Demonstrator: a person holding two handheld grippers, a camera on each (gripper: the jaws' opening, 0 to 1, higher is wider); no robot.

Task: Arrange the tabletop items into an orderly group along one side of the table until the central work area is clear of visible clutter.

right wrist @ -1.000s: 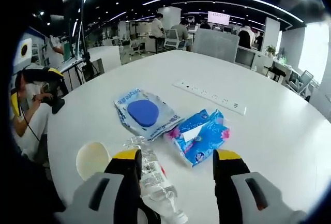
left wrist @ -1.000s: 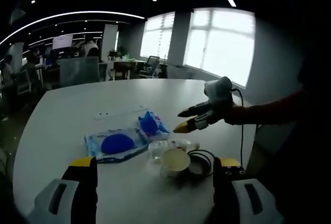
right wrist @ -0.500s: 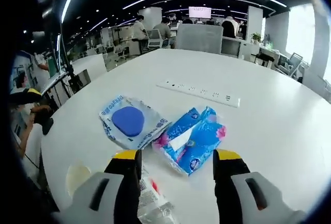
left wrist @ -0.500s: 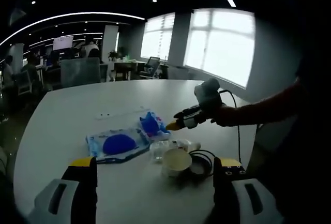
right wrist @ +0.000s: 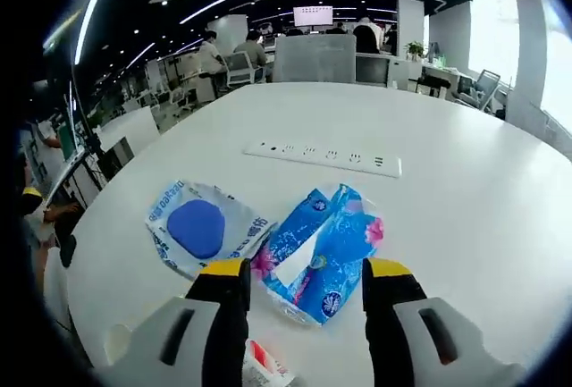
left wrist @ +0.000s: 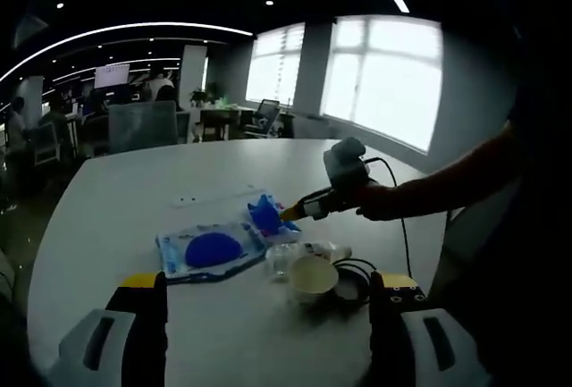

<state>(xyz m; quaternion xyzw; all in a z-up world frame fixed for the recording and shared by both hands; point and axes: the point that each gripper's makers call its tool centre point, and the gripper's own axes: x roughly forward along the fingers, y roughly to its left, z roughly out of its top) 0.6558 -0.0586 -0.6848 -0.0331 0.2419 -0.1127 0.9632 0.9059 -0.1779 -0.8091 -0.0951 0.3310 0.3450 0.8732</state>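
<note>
Right gripper, jaws spread, hovers at the blue tissue pack beside the wipes pouch mid-surface. The floppy wrapper could slip or drag the pouch. Left gripper waits spread.

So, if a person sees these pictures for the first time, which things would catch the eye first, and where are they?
Probably the bright blue tissue pack on the white table, lying right ahead of the right tool, whose jaws stand open. Beside it lies a flat wet-wipe pack with a round blue lid, and behind both a white power strip. In the left gripper view, the left tool stands open, and an off-white cup sits near a black cable.
</note>
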